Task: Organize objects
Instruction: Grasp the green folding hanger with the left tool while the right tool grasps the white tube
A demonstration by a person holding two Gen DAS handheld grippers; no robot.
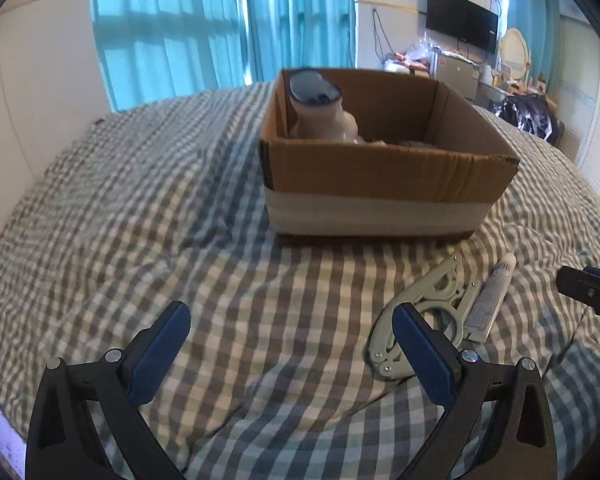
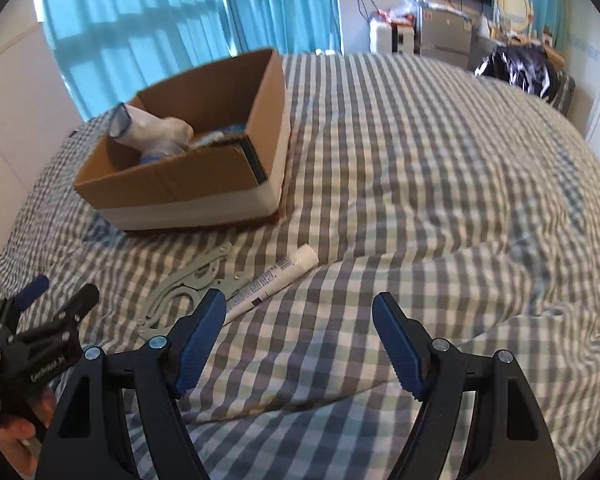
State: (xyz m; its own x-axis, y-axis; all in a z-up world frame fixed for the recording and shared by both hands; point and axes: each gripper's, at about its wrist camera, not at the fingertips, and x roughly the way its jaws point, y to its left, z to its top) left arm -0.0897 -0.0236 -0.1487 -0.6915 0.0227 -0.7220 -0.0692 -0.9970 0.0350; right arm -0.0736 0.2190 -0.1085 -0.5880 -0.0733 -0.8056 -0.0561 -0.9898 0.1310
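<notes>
An open cardboard box (image 1: 384, 176) stands on the checked bed; it also shows in the right wrist view (image 2: 172, 184). Inside it a white bottle with a dark cap (image 1: 316, 108) leans among other items (image 2: 156, 128). A pale metal folding tool (image 1: 424, 312) and a white tube (image 1: 492, 300) lie on the bed in front of the box, next to each other (image 2: 192, 284) (image 2: 276, 280). My left gripper (image 1: 292, 316) is open and empty, its right finger just in front of the tool. My right gripper (image 2: 300, 308) is open and empty, to the right of the tube.
The checked bedcover (image 2: 420, 168) is rumpled with folds. Blue curtains (image 1: 220, 28) hang behind the bed. A TV (image 1: 460, 20), a cluttered cabinet (image 2: 444, 36) and a black bag (image 2: 520, 68) stand at the far right. A wall (image 1: 32, 92) borders the bed's left.
</notes>
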